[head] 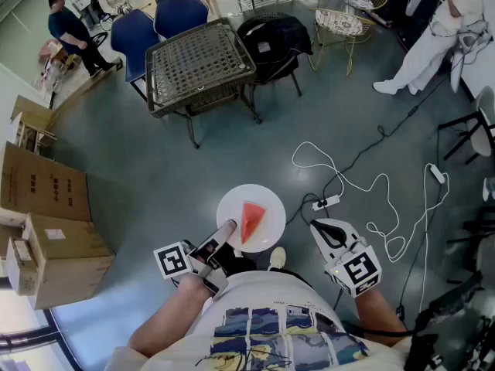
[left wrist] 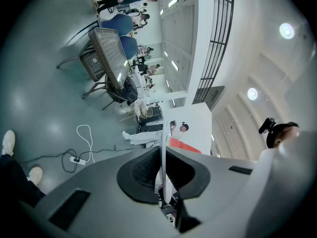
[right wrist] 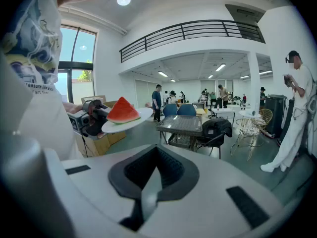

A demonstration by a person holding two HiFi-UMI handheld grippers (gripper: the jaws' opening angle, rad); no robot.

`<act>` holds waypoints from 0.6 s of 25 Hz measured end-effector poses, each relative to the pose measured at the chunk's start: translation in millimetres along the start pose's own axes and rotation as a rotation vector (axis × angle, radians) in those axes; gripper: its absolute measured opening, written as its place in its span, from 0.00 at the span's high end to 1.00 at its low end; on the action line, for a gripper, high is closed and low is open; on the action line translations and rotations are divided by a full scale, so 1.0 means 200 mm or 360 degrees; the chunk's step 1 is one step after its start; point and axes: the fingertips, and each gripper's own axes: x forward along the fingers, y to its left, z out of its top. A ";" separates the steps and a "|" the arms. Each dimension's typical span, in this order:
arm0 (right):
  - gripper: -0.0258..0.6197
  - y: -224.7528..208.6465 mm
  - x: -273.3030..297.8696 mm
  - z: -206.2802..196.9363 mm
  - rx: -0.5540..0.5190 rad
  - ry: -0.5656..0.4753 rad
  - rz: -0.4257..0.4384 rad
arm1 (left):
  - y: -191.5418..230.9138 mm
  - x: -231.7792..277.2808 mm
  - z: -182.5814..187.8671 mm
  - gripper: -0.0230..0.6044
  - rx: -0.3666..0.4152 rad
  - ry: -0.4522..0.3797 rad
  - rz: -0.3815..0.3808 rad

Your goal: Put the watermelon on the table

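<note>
A red wedge of watermelon (head: 251, 221) lies on a white plate (head: 267, 201) held above the grey floor. My left gripper (head: 227, 229) is shut on the plate's near-left rim. In the left gripper view the plate (left wrist: 162, 148) shows edge-on between the pads, with the watermelon (left wrist: 181, 144) behind it. My right gripper (head: 320, 226) hangs to the right of the plate, shut, holding nothing. Its own view shows the watermelon (right wrist: 122, 111), the plate (right wrist: 141, 117) and the left gripper (right wrist: 88, 119) at the left. The dark wicker-framed table (head: 199, 62) stands some way ahead.
Two blue chairs (head: 158, 23) and a chair with a black bag (head: 276, 41) surround the table. A white cable and power strip (head: 325, 202) lie on the floor at the right. Cardboard boxes (head: 46, 230) stand at the left. A person in white (head: 429, 49) stands far right.
</note>
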 end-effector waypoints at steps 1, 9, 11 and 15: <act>0.95 0.00 -0.02 0.00 0.0005 -0.0006 -0.0006 | -0.01 0.00 -0.01 0.92 0.0001 0.0003 0.0000; 0.95 0.01 -0.04 0.01 -0.0042 -0.0017 0.0049 | -0.07 0.00 -0.04 0.92 0.0052 -0.0032 -0.0016; 0.95 0.02 0.00 0.02 -0.0058 -0.0013 0.0078 | -0.08 -0.02 -0.02 0.92 0.0049 -0.0058 -0.0012; 0.94 0.09 0.10 0.10 -0.0129 -0.0052 0.0153 | -0.10 -0.11 0.07 0.92 0.0048 -0.0127 0.0002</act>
